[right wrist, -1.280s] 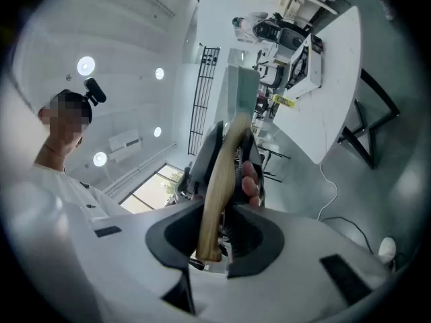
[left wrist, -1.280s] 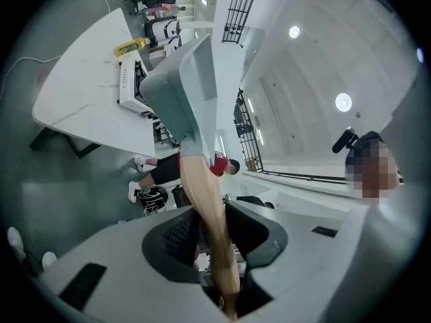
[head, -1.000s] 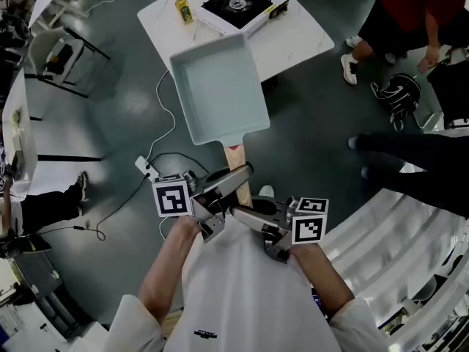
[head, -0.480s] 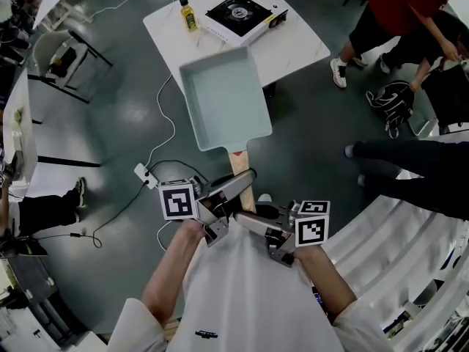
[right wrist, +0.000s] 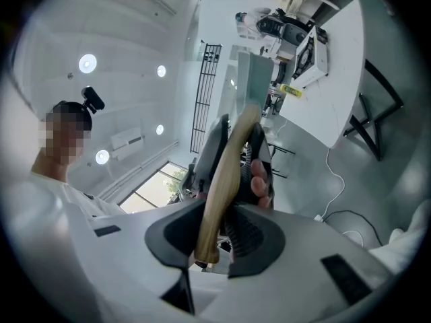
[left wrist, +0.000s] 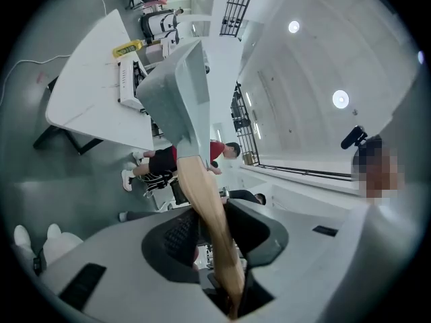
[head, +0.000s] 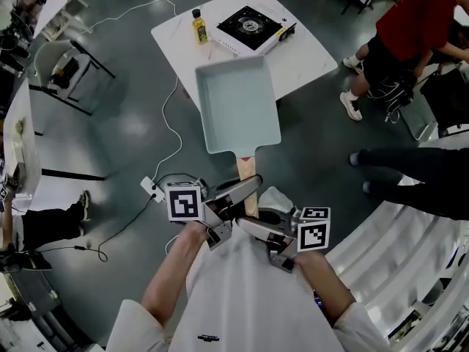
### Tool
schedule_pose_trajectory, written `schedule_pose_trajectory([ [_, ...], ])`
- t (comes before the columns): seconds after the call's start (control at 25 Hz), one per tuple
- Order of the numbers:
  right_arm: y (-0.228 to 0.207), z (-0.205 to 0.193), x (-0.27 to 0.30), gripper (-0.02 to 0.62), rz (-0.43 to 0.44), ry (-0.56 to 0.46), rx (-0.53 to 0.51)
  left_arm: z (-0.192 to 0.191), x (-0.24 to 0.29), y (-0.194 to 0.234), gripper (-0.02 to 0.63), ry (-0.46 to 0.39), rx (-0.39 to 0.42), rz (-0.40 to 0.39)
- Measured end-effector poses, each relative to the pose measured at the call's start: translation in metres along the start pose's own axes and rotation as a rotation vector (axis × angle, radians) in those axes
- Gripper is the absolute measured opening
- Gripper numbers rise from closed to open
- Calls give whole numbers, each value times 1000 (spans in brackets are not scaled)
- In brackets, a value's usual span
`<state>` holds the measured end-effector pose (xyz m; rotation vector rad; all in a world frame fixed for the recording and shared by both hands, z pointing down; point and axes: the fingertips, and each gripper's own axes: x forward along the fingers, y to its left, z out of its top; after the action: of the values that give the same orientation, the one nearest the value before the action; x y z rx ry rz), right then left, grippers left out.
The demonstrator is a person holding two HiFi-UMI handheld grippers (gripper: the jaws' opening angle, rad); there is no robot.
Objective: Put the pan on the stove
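Held level close to the chest, the left tool (head: 248,187) and right tool (head: 246,223) both pinch the smooth wooden handle (head: 246,164) of the pale blue, deep rectangular pan (head: 238,105). The pan hangs in the air, short of the black-topped square stove (head: 253,26) on the white surface (head: 308,57).

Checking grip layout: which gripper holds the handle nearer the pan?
The left gripper: it clamps the wooden handle partway along; the right gripper holds its free end.

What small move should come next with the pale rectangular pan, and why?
Probably carry the pale blue rectangular pan forward: the left gripper and right gripper clamp its wooden handle, and it hangs short of the black portable stove on the white table.
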<state>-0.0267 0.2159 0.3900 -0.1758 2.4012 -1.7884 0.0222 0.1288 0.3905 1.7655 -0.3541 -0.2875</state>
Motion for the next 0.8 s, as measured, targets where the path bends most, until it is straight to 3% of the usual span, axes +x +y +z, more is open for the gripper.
schedule_pose_trajectory([
  [0.28,-11,17,28,91,-7,8,11,29,-12,11,124,-1,-26,1],
  [0.56,-41,95,48,89,6,30,33,106,19,39,123,10,-28,35],
  [0.8,-49,101,54,87,18,47,3,115,19,47,123,10,-9,30],
])
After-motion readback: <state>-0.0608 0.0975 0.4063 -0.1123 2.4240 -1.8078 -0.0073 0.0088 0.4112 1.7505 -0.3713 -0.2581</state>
